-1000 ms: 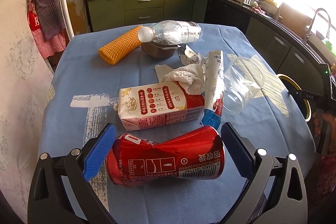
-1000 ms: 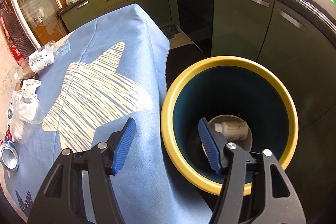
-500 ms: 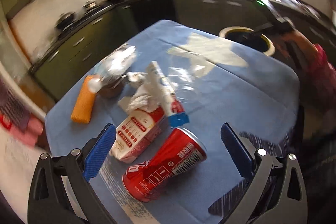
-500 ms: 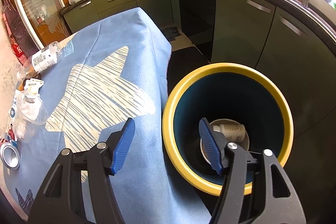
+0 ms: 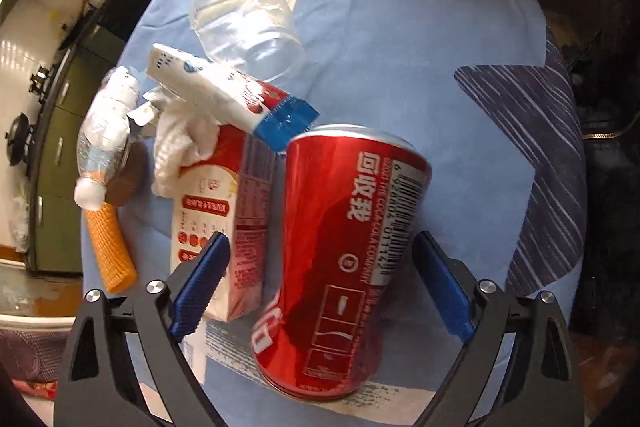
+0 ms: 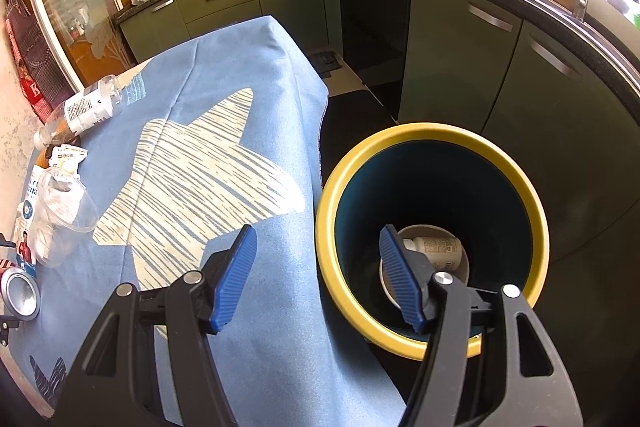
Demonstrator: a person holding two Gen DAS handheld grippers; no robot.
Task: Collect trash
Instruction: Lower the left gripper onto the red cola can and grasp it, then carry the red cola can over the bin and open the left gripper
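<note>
A dented red cola can (image 5: 340, 251) lies on the blue tablecloth (image 5: 400, 67), lengthwise between the fingers of my open left gripper (image 5: 320, 287), apart from both pads. Beside it lie a red and white milk carton (image 5: 224, 211), a crumpled white tissue (image 5: 180, 143), a toothpaste tube (image 5: 232, 95), a clear plastic cup (image 5: 248, 19), a plastic bottle (image 5: 106, 131) and an orange foam net (image 5: 110, 251). My right gripper (image 6: 320, 275) is open and empty over the rim of a yellow-rimmed bin (image 6: 432, 239), which holds a small white bottle (image 6: 436, 251).
The bin stands on the floor off the table's edge, next to green kitchen cabinets (image 6: 460, 39). The can's top (image 6: 18, 293), the cup (image 6: 60, 203) and the bottle (image 6: 84, 111) show at the far left of the right wrist view.
My left gripper has swung round the can: it lay crosswise between the fingers, now lengthwise and closer. The right gripper has hardly moved over the bin.
</note>
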